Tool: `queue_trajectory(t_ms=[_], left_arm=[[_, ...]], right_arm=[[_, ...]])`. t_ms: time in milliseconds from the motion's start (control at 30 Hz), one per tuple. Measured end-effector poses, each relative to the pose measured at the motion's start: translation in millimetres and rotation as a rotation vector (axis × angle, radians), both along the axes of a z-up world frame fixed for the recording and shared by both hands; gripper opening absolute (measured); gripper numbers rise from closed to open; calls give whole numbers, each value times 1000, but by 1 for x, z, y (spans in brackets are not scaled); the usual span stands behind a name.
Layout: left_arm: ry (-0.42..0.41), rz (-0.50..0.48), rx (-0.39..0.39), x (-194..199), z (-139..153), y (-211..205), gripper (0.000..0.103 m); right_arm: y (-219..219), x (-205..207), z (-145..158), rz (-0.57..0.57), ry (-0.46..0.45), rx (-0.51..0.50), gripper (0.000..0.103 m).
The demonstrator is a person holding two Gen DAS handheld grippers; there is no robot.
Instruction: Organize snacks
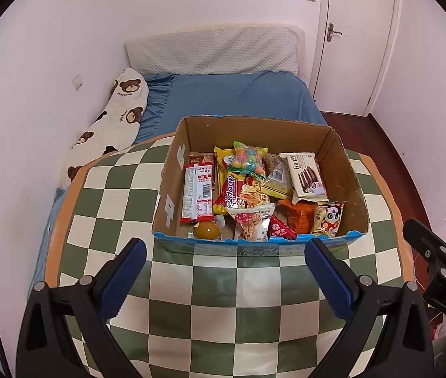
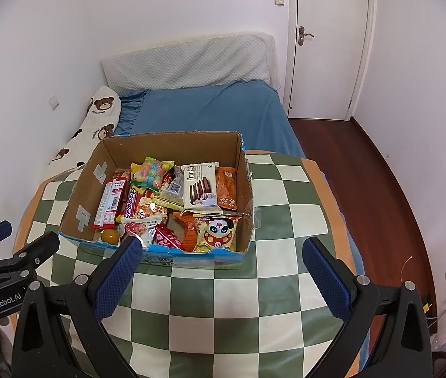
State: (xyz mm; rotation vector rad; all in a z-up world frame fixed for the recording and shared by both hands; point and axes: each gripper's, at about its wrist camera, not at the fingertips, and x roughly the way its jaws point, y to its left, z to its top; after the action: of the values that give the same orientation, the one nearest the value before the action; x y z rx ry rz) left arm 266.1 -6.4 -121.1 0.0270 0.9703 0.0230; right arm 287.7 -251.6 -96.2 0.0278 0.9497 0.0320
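Left tool [image 1: 224,271] was spread wide, holding nothing, above the checkered desk [image 1: 213,286], just short of the cardboard box [image 1: 345,170]. Right tool [image 2: 221,269] was likewise spread and empty, its left fingertip [image 2: 130,249] overlapping the box's near rim in view. Snack packets [image 2: 197,186] filled the box. Bare cloth lay to the box's right; the bed [image 2: 210,110] lay beyond.

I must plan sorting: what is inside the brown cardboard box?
The brown cardboard box holds piled snack packets: a white Franzzi wafer pack, a panda bag. Lower layers are covered.
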Motion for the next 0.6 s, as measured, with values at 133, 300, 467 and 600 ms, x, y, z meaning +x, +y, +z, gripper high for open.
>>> queue_trajectory(t_ms=[133,300,467,600], left_arm=[[-2,0,2,-2,0,-1,103],[-8,0,0,-4,2,-2,103],[-19,-5,-3,-8,7,-3,103],[-25,-9,-5,-11,10,-4,103]], right_arm=[[-1,-4,1,3,-1,2,103],[0,-6,2,6,-2,3,103],[0,-10,6,7,-8,6,103],[-2,-11,9,2,-13,4,103]])
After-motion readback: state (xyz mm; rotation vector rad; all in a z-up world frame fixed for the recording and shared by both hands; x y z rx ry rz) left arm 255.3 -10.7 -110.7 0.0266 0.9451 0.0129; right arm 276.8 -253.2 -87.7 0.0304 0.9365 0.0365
